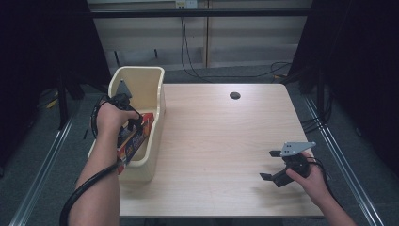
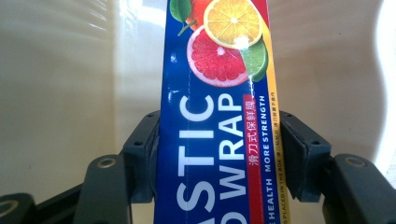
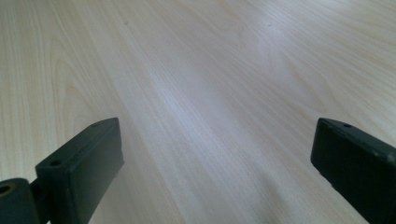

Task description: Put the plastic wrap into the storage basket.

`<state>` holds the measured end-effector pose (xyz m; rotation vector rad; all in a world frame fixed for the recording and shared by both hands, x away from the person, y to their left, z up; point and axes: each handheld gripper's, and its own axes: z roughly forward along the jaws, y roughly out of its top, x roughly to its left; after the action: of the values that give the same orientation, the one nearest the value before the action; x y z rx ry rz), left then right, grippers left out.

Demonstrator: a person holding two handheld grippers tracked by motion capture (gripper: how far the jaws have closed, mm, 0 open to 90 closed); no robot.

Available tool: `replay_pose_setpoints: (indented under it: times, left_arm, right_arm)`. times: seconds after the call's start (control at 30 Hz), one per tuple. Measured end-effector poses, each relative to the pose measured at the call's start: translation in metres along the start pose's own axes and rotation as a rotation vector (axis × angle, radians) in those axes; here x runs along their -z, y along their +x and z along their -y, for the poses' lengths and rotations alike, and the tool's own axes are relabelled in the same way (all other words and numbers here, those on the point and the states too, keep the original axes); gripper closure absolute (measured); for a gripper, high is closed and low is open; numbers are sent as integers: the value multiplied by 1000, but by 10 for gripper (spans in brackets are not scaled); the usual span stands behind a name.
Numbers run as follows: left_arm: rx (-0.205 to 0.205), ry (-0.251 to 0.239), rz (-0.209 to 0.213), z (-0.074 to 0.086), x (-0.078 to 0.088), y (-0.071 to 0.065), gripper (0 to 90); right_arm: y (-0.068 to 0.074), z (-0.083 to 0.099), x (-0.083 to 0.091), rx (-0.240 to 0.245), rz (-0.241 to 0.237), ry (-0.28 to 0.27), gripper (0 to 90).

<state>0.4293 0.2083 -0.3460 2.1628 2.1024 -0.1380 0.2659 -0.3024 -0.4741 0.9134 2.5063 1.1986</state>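
Note:
A long blue and red plastic wrap box (image 1: pixel 135 140) printed with citrus slices lies inside the cream plastic bin (image 1: pixel 157 117) at the table's left edge. My left gripper (image 1: pixel 131 123) reaches down into the bin and is shut on the box. In the left gripper view both pads clamp the plastic wrap box (image 2: pixel 219 116) across its narrow width, with the bin's cream wall (image 2: pixel 60 79) behind. My right gripper (image 1: pixel 272 165) rests low over the table at the front right, jaws wide apart with nothing between them. The right gripper view shows bare wood (image 3: pixel 201 93) between the jaws.
The light wooden table (image 1: pixel 221 141) has a small round cable hole (image 1: pixel 235 95) near its far edge. Cables hang down the wall behind. Dark floor and metal rails run along both sides of the table.

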Motion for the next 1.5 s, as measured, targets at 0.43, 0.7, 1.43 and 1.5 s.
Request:
replay_pose_setpoints:
  times: [0.43,0.7,1.43,1.5]
  left_arm:
    - [-1,1,-15,0,-5,-3,396]
    - [-6,-30,32,-1,5,-3,361]
    - [-83,-165,107,1,56,-32,237]
    - [-99,-174,118,2,56,-36,223]
  right_arm:
    - [0,0,0,3,-5,2,21]
    - [0,0,0,5,-8,5,21]
    - [1,0,2,6,-4,1,21]
    - [1,-1,4,5,4,-9,21]
